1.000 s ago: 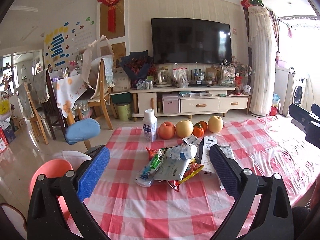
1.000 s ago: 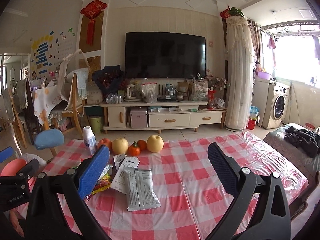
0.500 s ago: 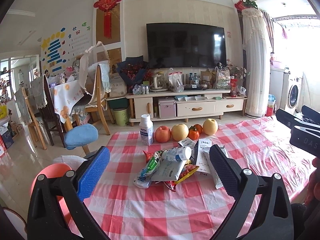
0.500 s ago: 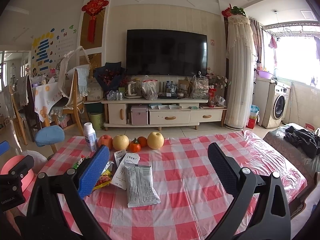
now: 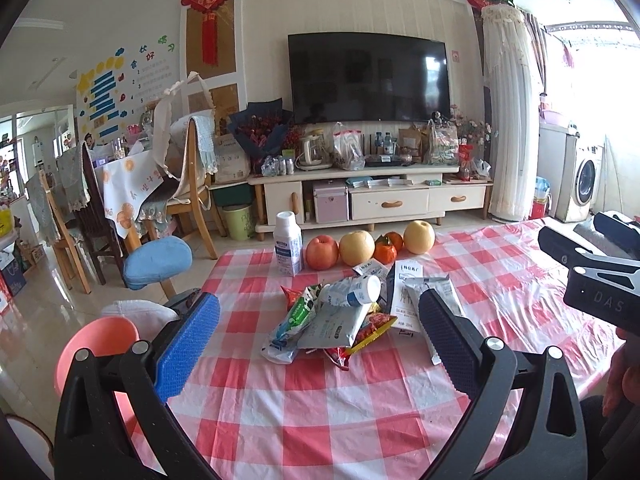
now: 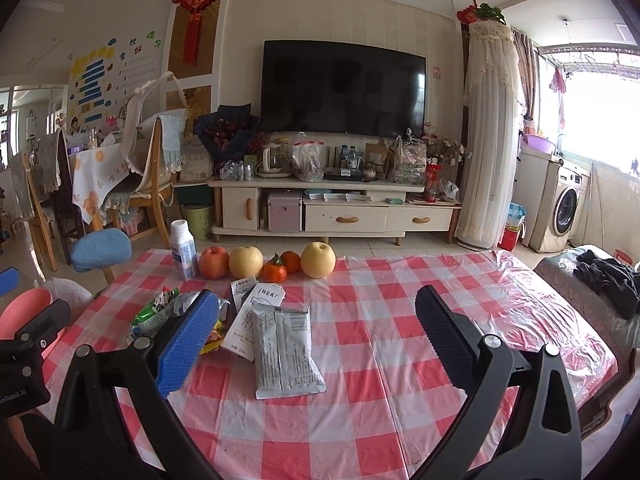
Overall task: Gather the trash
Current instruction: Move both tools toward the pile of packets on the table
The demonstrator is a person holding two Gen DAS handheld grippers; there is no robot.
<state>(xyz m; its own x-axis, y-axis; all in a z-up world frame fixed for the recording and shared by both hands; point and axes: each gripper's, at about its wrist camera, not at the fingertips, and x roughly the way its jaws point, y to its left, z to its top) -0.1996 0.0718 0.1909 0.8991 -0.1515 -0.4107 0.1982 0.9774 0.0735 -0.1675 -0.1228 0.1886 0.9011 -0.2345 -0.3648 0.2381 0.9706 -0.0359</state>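
Both my tongs are held above the red-checked table (image 6: 400,360), spread wide apart, nothing in either one. My left gripper (image 5: 320,340) looks straight at the trash pile (image 5: 332,316): crumpled wrappers, a tipped white bottle (image 5: 354,292) and a milk carton (image 5: 406,300), all touching or overlapping. That view also catches the right tool's body at its right edge. From my right gripper (image 6: 316,334) the pile sits off left, half hidden behind the blue pad, but a grey snack pouch (image 6: 286,352) lies in plain sight, right between the fingers. An upright white bottle (image 6: 183,250) and a row of fruit (image 6: 268,262) line the far edge.
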